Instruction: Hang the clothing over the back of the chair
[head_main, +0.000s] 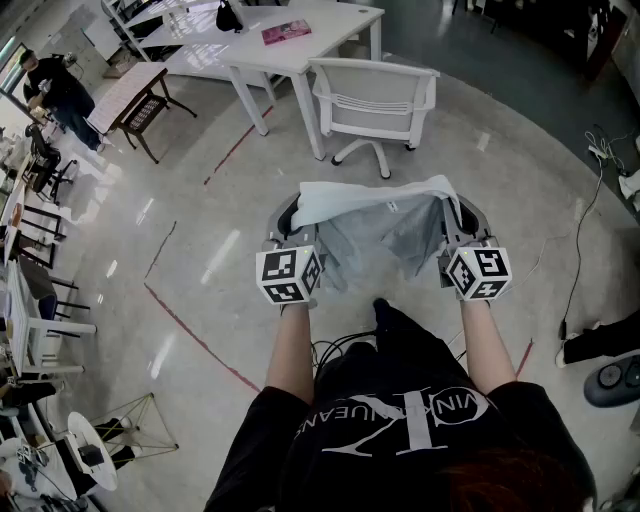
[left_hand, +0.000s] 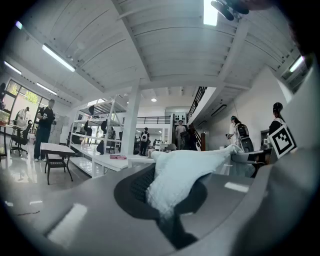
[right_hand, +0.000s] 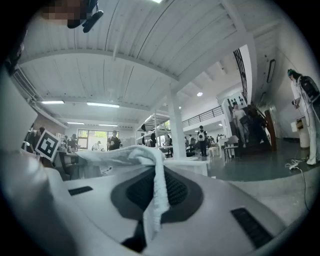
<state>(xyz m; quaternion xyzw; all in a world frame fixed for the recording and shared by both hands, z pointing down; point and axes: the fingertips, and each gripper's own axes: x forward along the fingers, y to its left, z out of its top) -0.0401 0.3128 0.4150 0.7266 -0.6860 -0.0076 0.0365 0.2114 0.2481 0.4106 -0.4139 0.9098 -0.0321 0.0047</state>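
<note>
A pale grey-white garment (head_main: 375, 225) hangs stretched between my two grippers at chest height. My left gripper (head_main: 284, 222) is shut on the garment's left top corner, and the cloth (left_hand: 182, 175) bunches out from between its jaws (left_hand: 167, 202). My right gripper (head_main: 460, 222) is shut on the right top corner, where a strip of fabric (right_hand: 156, 185) drapes over its jaws (right_hand: 150, 212). A white office chair (head_main: 372, 98) stands ahead, beyond the garment, its back turned toward me. Both grippers are well short of the chair.
A white table (head_main: 300, 40) stands behind the chair, with a wooden bench (head_main: 140, 95) to its left. Red tape lines (head_main: 200, 340) cross the shiny floor. Cables (head_main: 585, 230) run along the right. Black chairs (head_main: 40, 270) and people stand at far left.
</note>
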